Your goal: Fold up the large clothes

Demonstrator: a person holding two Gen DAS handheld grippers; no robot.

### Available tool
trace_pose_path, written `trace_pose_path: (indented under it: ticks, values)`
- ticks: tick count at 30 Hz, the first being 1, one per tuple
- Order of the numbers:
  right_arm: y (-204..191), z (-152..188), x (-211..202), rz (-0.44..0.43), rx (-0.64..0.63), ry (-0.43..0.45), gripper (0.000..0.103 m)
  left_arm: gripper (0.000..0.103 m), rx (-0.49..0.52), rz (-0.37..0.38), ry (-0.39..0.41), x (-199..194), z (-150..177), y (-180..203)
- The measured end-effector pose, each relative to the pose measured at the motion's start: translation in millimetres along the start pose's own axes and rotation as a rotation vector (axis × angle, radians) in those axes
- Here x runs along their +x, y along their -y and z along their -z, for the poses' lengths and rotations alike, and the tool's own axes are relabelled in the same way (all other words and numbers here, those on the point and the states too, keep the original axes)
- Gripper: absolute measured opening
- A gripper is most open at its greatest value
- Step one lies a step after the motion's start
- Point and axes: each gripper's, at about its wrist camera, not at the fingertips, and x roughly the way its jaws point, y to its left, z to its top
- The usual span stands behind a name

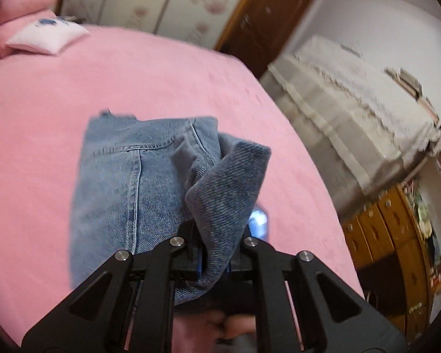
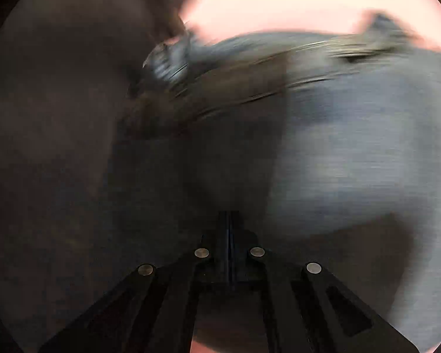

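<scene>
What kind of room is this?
Most likely a bedroom. A big bed with a pink bedspread fills the view, a small pale pillow lies near its head, and blue jeans are being folded on it.

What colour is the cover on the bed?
Pink: the bed cover shows best in the left wrist view.

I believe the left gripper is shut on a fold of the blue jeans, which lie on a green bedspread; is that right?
Not quite: the bedspread is pink, not green, as the left wrist view shows. The rest stands: the left gripper is shut on a fold of the blue jeans, which lie on that bedspread.
</scene>
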Motion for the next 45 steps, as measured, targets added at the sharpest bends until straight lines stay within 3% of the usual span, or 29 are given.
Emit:
trace_pose_path:
  ticks: [1, 5, 8, 13, 17, 19, 20, 22, 23, 25, 28, 29, 30, 31, 32, 35, 38, 42, 45]
  values:
    - [14, 1, -13, -0.036, 0.024, 0.012, 0.0, 0.006, 0.021, -0.004, -0.018, 10, 6, 9]
    - [76, 4, -73, 0.038, 0.084, 0.051, 0.0, 0.006, 0.118, -0.03, -0.062, 39, 33, 40]
    - [110, 5, -116, 0.018, 0.131, 0.096, 0.0, 0.006, 0.19, -0.052, -0.089, 60, 56, 60]
    - [136, 1, -171, 0.033, 0.138, 0.149, 0.001, 0.007, 0.269, -0.079, -0.141, 91, 92, 84]
    - [139, -8, -193, -0.061, 0.145, 0.166, 0.003, 0.01, 0.216, -0.073, -0.348, 133, 118, 68]
    - [133, -19, -193, -0.106, 0.149, 0.141, 0.012, 0.01, 0.216, -0.066, -0.356, 134, 119, 66]
    - [129, -24, -192, -0.116, 0.141, 0.122, 0.015, 0.016, 0.223, -0.063, -0.354, 130, 118, 67]
    - [93, -21, -174, -0.1, 0.108, 0.079, 0.033, 0.037, 0.224, -0.013, -0.409, 123, 114, 72]
    - [83, -28, -165, -0.087, 0.091, 0.049, 0.037, 0.057, 0.21, 0.033, -0.458, 117, 114, 73]
    - [70, -27, -143, -0.078, 0.072, -0.004, 0.043, 0.064, 0.186, 0.074, -0.481, 100, 110, 72]
    - [58, -38, -108, -0.022, 0.046, -0.081, 0.053, 0.069, 0.187, 0.063, -0.429, 69, 101, 68]
    - [54, -38, -103, 0.011, 0.024, -0.097, 0.053, 0.07, 0.19, 0.048, -0.412, 61, 97, 65]
    - [53, -41, -100, 0.046, -0.001, -0.095, 0.046, 0.07, 0.193, 0.032, -0.397, 56, 93, 62]
    - [47, -41, -96, 0.1, -0.021, -0.081, 0.015, 0.07, 0.196, 0.007, -0.383, 52, 85, 57]
    - [43, -42, -93, 0.161, -0.037, -0.07, 0.011, 0.07, 0.194, -0.019, -0.372, 50, 80, 51]
    - [53, -36, -100, 0.135, 0.003, -0.05, 0.01, 0.07, 0.108, -0.071, -0.344, 45, 63, 24]
    - [52, -29, -128, 0.167, -0.013, 0.057, 0.009, 0.07, 0.002, -0.082, -0.357, 47, 52, -7]
    - [57, -22, -170, 0.159, 0.031, 0.102, 0.009, 0.07, -0.037, -0.14, -0.311, 36, 45, -27]
    - [51, -13, -171, 0.225, -0.008, 0.128, 0.009, 0.07, -0.05, -0.158, -0.321, 37, 36, -40]
